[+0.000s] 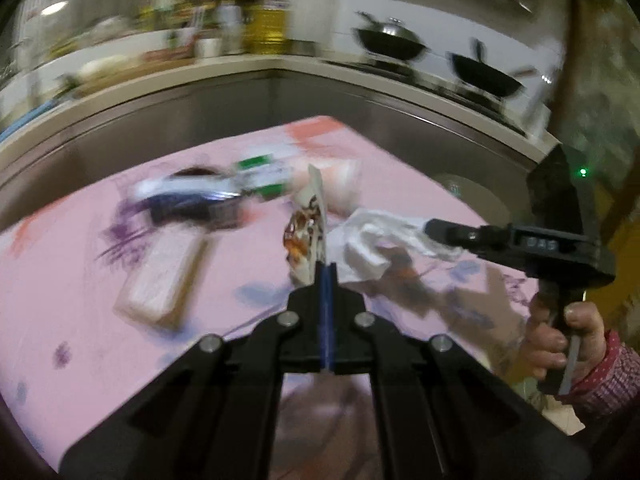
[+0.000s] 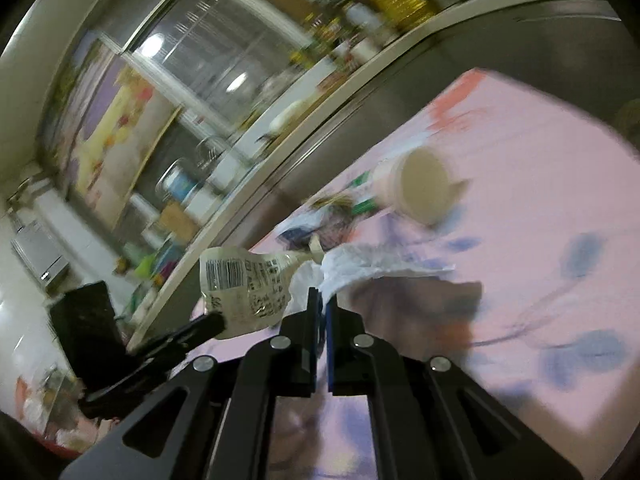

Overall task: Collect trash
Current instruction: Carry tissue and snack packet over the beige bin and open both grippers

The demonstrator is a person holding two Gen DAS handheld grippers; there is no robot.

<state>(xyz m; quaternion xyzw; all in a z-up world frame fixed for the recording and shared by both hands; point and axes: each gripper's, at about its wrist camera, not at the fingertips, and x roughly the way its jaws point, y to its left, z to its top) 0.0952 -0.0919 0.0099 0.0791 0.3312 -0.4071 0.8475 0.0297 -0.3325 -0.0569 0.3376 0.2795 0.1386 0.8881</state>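
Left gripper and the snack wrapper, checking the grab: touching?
Touching. Left wrist view shows the left gripper shut on the wrapper's lower edge.

No legible words anywhere, motion blur kills most print. The crumpled wrapper [image 2: 244, 292] carries a barcode and dense small print, characters unreadable. The green-and-white pack [image 1: 262, 176] on the pink tablecloth [image 1: 100, 360] shows blurred markings only.

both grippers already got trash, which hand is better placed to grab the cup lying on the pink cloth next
Neither is free: left gripper is shut on a snack wrapper, right gripper on a crumpled tissue. After dropping off, probably right: the cup lies nearer its fingers.
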